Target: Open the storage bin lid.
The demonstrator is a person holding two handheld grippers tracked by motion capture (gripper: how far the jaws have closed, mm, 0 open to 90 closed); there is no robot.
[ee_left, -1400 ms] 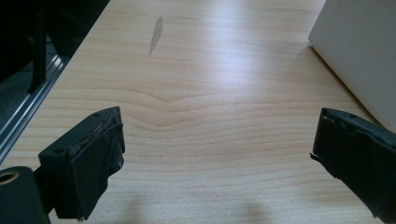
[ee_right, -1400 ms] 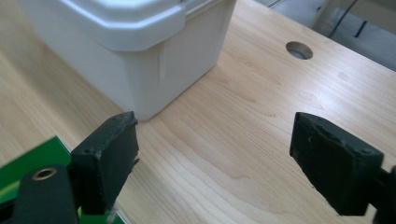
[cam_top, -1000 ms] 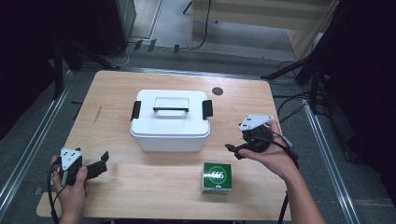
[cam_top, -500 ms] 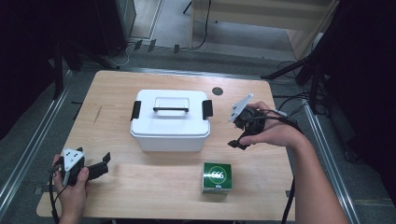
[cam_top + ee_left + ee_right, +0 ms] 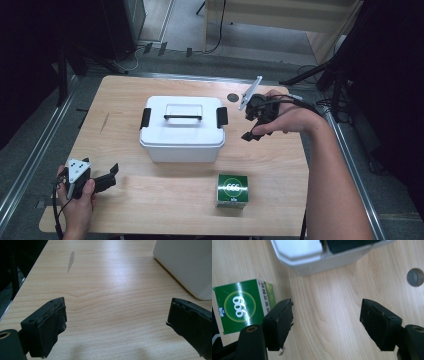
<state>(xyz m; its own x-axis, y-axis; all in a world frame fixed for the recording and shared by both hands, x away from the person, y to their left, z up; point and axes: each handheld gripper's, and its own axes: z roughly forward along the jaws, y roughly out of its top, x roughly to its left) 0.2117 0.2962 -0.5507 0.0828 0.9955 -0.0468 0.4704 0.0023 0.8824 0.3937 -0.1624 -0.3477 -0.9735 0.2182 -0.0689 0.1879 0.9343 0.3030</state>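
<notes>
You are holding the right gripper (image 5: pixel 248 134) above the table (image 5: pixel 125 95), just off the right end of the white box (image 5: pixel 181 131), beside the black latch (image 5: pixel 222 116) on that end. Its jaws are standing spread with nothing between them, and they have just been closing a little; through the right gripper view you are looking down at bare wood, the box's corner (image 5: pixel 312 263) and the green carton (image 5: pixel 239 305).

The latch is looking like your target, and that is where things could go wrong. You are coming in from above and at an angle, so a jaw could land on the lid's edge rather than under the clip and slide off. Because the jaws are narrowing before they arrive, they may be too tight to straddle it. The box looks light: a sideways tug could skid it, since nothing is bracing it.

Your left gripper (image 5: pixel 107 177) is resting near the front left corner of the table, jaws wide and empty, well apart from the box. The carton is sitting near the front edge, so a skidding box could nudge it.
</notes>
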